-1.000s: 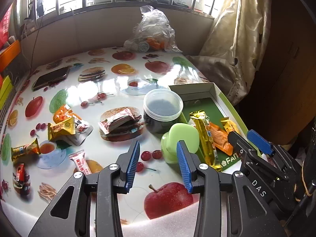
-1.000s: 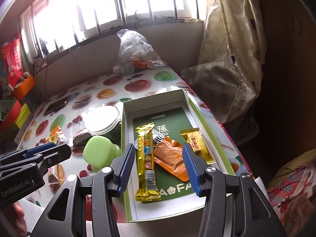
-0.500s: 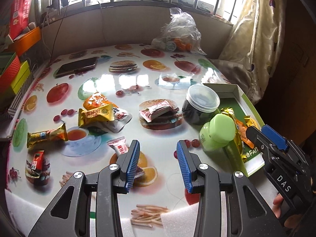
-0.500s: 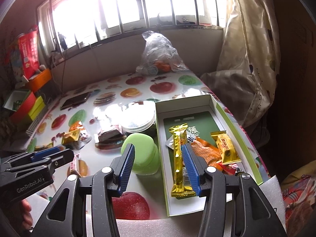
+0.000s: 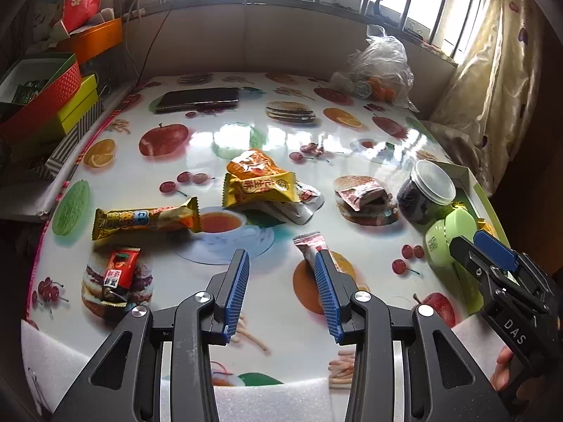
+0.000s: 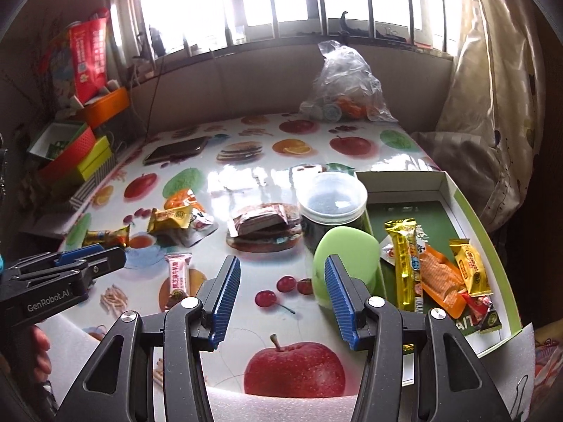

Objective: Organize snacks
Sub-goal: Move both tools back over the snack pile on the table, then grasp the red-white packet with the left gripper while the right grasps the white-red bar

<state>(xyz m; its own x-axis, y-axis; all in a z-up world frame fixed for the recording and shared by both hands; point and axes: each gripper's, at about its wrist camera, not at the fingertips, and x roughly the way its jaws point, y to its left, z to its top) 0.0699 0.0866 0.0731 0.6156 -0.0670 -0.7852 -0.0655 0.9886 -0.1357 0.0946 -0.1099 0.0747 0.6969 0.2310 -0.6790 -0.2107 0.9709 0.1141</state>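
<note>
Loose snacks lie on the fruit-print table: a pink stick packet (image 5: 309, 246) (image 6: 178, 276), a yellow bar (image 5: 144, 221), a small red packet (image 5: 118, 276), a yellow and orange pile (image 5: 260, 183) and a brown packet (image 5: 362, 193) (image 6: 262, 219). My left gripper (image 5: 281, 263) is open and empty, the pink packet just behind its right finger. My right gripper (image 6: 281, 263) is open and empty, beside a green container (image 6: 346, 260). The white box (image 6: 471, 207) at right holds several snacks, among them a long yellow bar (image 6: 404, 263).
A clear-lidded jar (image 6: 332, 204) stands left of the box. A phone (image 5: 198, 98) and a plastic bag (image 5: 381, 66) lie at the far side. Coloured boxes (image 5: 45, 98) stack off the table's left edge. A curtain (image 6: 492, 105) hangs at right.
Both grippers have swung left, away from the box, and pulled back. The left gripper now faces the loose snacks at table centre. Both stay open.
</note>
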